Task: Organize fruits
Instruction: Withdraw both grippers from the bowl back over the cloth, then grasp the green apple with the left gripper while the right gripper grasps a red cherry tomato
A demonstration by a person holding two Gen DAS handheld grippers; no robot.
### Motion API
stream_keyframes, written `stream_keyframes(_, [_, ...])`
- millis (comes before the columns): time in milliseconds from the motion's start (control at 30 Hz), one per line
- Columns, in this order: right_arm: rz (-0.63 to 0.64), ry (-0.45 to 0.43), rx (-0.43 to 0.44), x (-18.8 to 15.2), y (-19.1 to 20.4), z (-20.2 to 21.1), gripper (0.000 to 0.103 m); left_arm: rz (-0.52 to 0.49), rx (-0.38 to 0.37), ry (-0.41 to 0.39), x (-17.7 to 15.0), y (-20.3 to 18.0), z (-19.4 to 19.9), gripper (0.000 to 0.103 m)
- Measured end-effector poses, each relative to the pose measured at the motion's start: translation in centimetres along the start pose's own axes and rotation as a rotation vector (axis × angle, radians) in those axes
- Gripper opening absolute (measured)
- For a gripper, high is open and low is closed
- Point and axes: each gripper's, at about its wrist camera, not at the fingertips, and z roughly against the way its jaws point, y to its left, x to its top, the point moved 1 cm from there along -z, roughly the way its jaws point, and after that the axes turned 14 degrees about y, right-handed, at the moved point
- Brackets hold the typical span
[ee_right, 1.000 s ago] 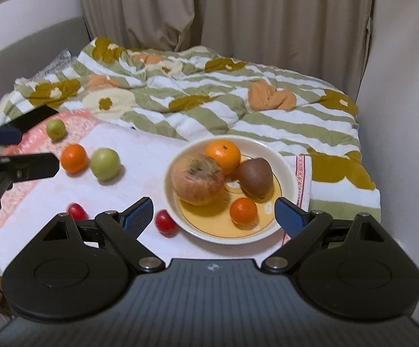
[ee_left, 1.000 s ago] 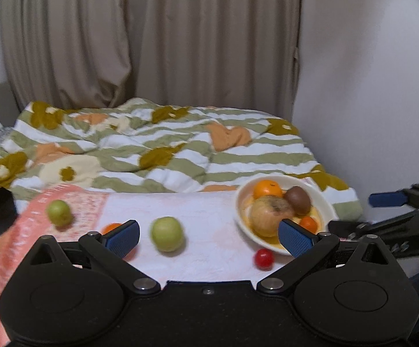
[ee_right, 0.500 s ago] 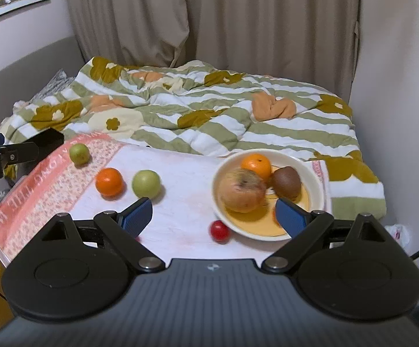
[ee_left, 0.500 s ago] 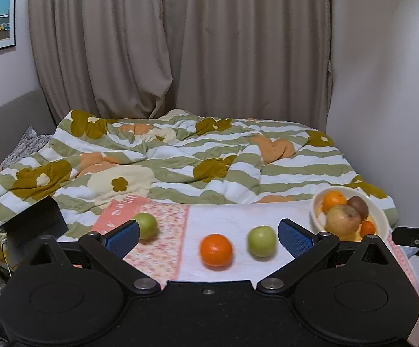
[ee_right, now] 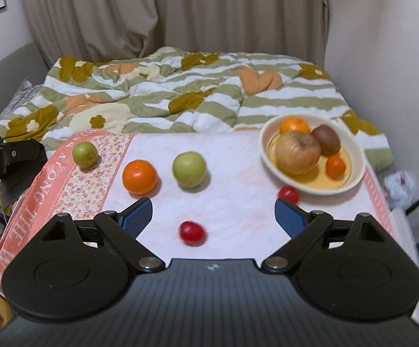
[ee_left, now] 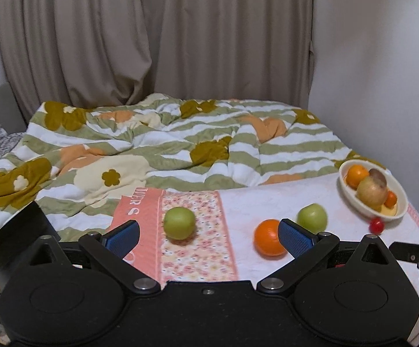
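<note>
A white bowl [ee_right: 356, 173] at the table's right holds an orange, a big yellowish apple, a brown kiwi and a small orange fruit. Loose on the cloth lie a small green fruit [ee_right: 85, 154], an orange [ee_right: 139, 177], a green apple [ee_right: 189, 169] and two red tomatoes [ee_right: 192, 232] [ee_right: 288, 194]. My right gripper [ee_right: 213, 217] is open above the near tomato, holding nothing. My left gripper [ee_left: 208, 234] is open too, empty, with the small green fruit [ee_left: 179, 223] just ahead between its fingers. The orange [ee_left: 268, 237] and green apple [ee_left: 312, 219] sit by its right finger.
A pink and white cloth [ee_right: 232, 162] covers the table. Behind it is a bed with a green-striped flowered quilt [ee_right: 180, 98], then curtains. A wall [ee_right: 388, 57] stands close on the right. A dark object [ee_left: 21, 231] sits at the table's left end.
Both grippers have pulled back and swung left over the last second. The loose fruits now sit more central in both views, and a second tomato shows in front of my right gripper.
</note>
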Motion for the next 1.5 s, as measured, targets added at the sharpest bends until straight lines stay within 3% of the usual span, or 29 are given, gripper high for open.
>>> stream_keyframes(300, [-0.080, 0.067, -0.035, 0.3, 3.3, -5.5, 0.103, -0.051, -0.011, 0.075, 1.9, 3.4, -6.4, 0.102])
stream_keyframes(400, [-0.088, 0.092, -0.042, 0.3, 3.5, -7.3, 0.092, -0.053, -0.013, 0.122, 2.6, 3.8, -8.7, 0.101])
stream_keyframes(500, [-0.096, 0.125, -0.047, 0.2, 3.3, -8.9, 0.088, -0.050, -0.021, 0.164, 3.1, 3.9, -10.7, 0.094])
stream_keyframes(767, [-0.118, 0.195, -0.046, 0.3, 3.1, -11.5, 0.080, -0.069, -0.010, 0.220, 4.1, 3.7, -14.5, 0.087])
stream_keyframes(833, [-0.114, 0.203, -0.046, 0.3, 3.2, -11.8, 0.079, -0.068, -0.009, 0.235, 4.2, 3.7, -15.3, 0.079])
stream_keyframes(967, [-0.130, 0.223, -0.047, 0.6, 3.0, -12.5, 0.078, -0.061, -0.003, 0.264, 4.2, 3.9, -16.5, 0.065])
stream_keyframes(1000, [-0.134, 0.226, -0.046, 0.6, 3.0, -12.5, 0.077, -0.060, -0.003, 0.270, 4.2, 3.9, -16.7, 0.056])
stream_keyframes(1467, [-0.115, 0.243, -0.059, 0.5, 2.5, -12.8, 0.067, -0.070, -0.003, 0.259, 3.8, 4.0, -16.6, 0.054])
stream_keyframes(1500, [-0.112, 0.242, -0.063, 0.5, 2.5, -12.8, 0.063, -0.074, 0.000, 0.258, 3.7, 3.9, -16.5, 0.054])
